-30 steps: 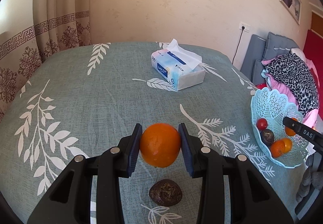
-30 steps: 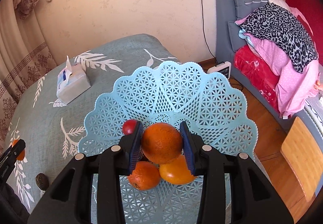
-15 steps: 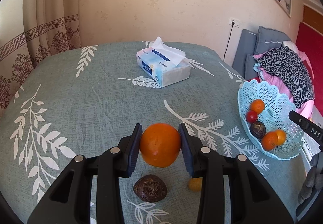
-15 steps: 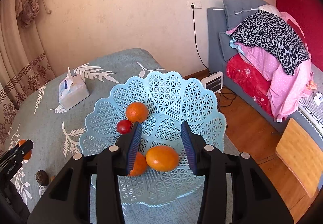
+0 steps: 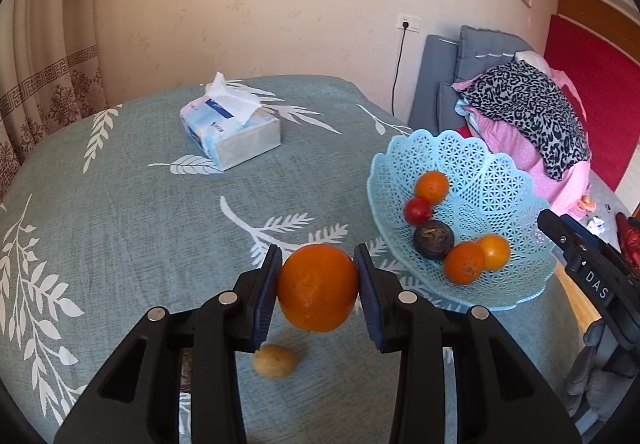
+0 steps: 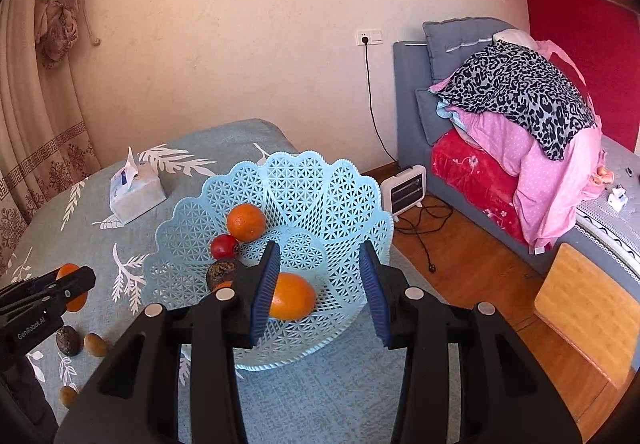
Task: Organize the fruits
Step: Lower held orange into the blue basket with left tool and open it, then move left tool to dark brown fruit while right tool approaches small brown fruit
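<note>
My left gripper point(image 5: 318, 284) is shut on a large orange point(image 5: 318, 294) and holds it above the leaf-patterned tablecloth, left of the light-blue lattice basket point(image 5: 480, 172). The basket holds an orange point(image 5: 432, 186), a red fruit point(image 5: 418, 210), a dark round fruit point(image 5: 434, 240) and two more orange fruits point(image 5: 464, 262). My right gripper point(image 6: 320, 284) stands open over the basket's near side point(image 6: 320, 196), with nothing between its pads. A yellow-orange fruit point(image 6: 290, 296) lies below it. A small tan fruit point(image 5: 276, 360) lies on the cloth under the left gripper.
A tissue box point(image 5: 230, 132) stands toward the back of the table. A dark fruit point(image 6: 68, 340) and small tan fruits point(image 6: 95, 344) lie near the table's front left. Right of the table are a sofa with piled clothes point(image 6: 520, 92), a small heater point(image 6: 404, 188) and a wooden stool point(image 6: 588, 308).
The right gripper has let go of its orange, which now lies in the basket, and has drawn back. The left gripper has carried its orange rightward, nearer the basket.
</note>
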`<state>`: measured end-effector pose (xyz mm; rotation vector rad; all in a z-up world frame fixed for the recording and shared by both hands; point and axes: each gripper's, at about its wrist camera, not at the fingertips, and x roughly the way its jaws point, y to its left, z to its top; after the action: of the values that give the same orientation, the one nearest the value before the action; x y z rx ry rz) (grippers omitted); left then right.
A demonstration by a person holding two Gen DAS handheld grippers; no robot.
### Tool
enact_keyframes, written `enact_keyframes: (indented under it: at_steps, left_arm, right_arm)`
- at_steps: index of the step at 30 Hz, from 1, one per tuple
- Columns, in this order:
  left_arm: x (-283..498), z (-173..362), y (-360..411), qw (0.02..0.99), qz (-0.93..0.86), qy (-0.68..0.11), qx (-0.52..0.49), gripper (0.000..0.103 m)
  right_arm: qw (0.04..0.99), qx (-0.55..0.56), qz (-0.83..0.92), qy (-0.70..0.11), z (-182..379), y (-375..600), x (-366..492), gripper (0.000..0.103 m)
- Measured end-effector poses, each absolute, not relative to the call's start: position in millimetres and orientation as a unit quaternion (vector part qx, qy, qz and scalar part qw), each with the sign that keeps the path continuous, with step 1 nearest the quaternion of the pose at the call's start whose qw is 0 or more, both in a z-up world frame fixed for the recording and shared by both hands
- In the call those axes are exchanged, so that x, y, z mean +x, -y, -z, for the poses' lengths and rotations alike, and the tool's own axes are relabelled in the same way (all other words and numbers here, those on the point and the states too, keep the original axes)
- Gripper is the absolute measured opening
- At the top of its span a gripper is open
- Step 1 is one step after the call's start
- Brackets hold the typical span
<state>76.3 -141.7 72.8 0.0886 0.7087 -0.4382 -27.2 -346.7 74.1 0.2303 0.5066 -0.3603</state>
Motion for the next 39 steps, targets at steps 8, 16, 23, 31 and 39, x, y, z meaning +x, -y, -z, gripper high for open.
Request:
enact_keyframes:
  at_steps: [8, 16, 23, 31, 39]
  left_arm:
    - [79.0, -69.7, 184.7, 0.902, 0.247, -0.351, 0.048, 0.038]
    - [85.1, -70.4, 210.4, 0.894, 0.269, -0.356, 0.036, 0.061]
    - [87.4, -76.4, 195.2, 0.905, 0.249, -0.345, 0.027, 0.073]
    - [87.6, -88.9, 155.0, 0.919, 0.209, -0.333, 0.013, 0.081]
    - [81.3, -95.3, 104.5, 0.931, 0.163, -0.328, 0.014, 0.084]
  right_arm:
    - [0.949, 0.119, 0.183, -0.227, -70.2, 349.2, -37.2, 0.051]
    - [0.947, 0.131, 0.192, -0.223, -66.9, 356.9, -38.8, 0.053]
    - [0.946, 0.135, 0.196, -0.221, -65.4, 360.0, -40.1, 0.053]
    - [0.947, 0.125, 0.196, -0.221, -65.9, 355.4, -39.9, 0.053]
    - [0.95, 0.128, 0.18, -0.221, -70.3, 347.3, -42.6, 0.053]
